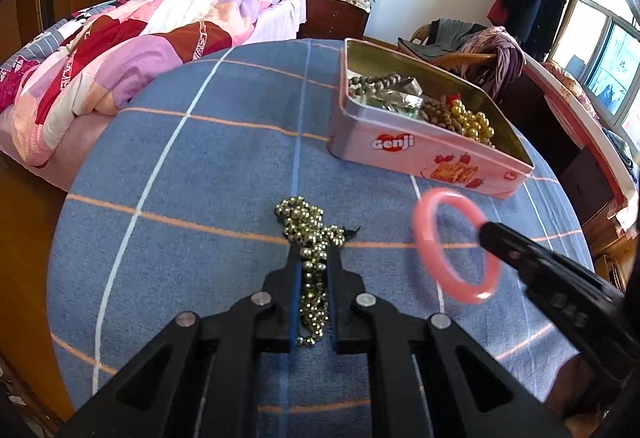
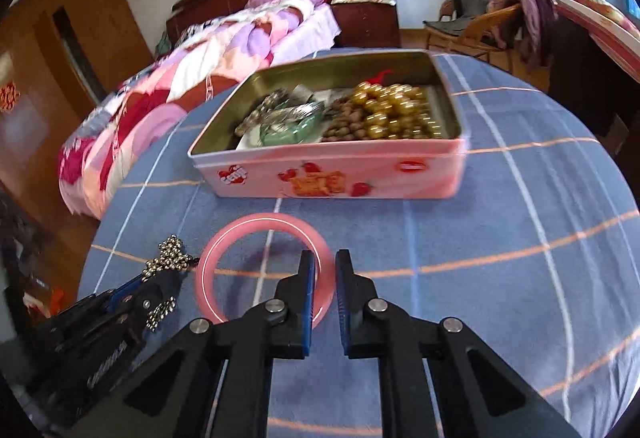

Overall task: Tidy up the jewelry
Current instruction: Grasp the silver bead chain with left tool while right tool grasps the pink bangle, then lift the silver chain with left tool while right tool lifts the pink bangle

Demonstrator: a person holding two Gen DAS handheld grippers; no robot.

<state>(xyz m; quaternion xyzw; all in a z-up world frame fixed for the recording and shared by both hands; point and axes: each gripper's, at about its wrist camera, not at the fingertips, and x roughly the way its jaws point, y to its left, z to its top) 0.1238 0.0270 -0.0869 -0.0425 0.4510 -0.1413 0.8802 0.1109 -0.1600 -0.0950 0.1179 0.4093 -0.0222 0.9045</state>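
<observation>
- Tablecloth [image 1: 200, 158], blue check: seen beneath both jaw sets; soft, so slack beads may snag on it.
- Tin [image 2: 328, 174], pink, lid off: set ahead of both jaw sets, well apart from the L pair, nearer the R pair; gold, brown & grey beads already inside.
- Bangle [image 2: 264, 266], pink ring: held by the right gripper [image 2: 322, 274], jaws nearly shut w/ the rim pinched between the pads. In the L view it is shown raised & tilted. Judged rigid, light, smooth, poss. brittle; likely to pivot or slip from a rim grip, so a firm pinch across the band is advised.
- Bead string [image 1: 310, 238], silver: clamped by the left gripper [image 1: 312, 266], jaws almost closed on it; a bunch spills past the tips, a tail hangs behind the pads. Judged limp, fairly dense; best taken mid-bunch.
</observation>
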